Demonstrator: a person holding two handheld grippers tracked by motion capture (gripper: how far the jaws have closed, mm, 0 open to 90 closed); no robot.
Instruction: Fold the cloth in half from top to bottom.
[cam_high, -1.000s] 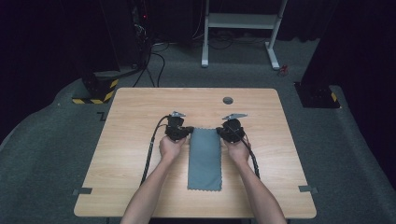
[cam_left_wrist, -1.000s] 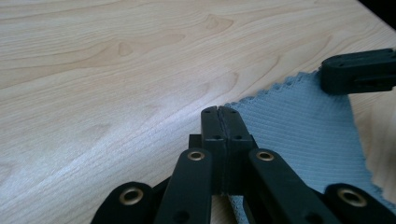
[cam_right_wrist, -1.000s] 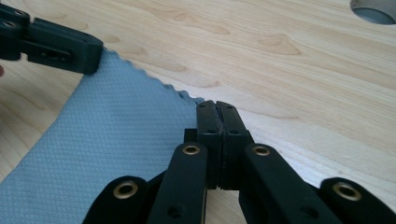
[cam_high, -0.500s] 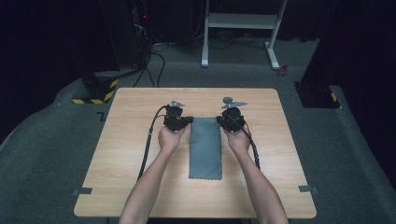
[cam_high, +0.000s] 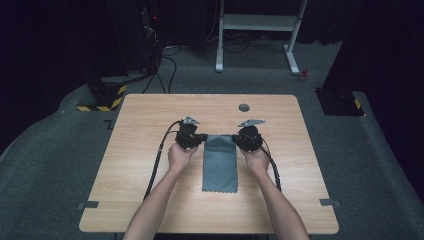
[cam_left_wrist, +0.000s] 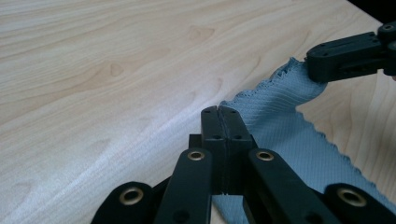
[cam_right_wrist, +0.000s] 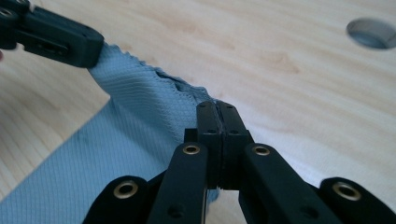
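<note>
Black jaws on our left gripper (cam_left_wrist: 219, 114) press flat together on the far left corner of the grey cloth (cam_high: 220, 162), and our right gripper (cam_right_wrist: 217, 109) pinches the far right corner the same way, with no gap between either pair. Between the two pinches the cloth's far hem rises off the wood and sags a little, while the rest lies flat toward us on the light wooden table (cam_high: 140, 150), near its middle. We judge it light, thin and limp: it will drape and fold wherever it is unsupported, and its woven face gives the pads fair purchase. The corners by the zigzag edge are the sensible hold, since they let us keep the hem taut. A round hole (cam_high: 244, 107) sits farther back.
</note>
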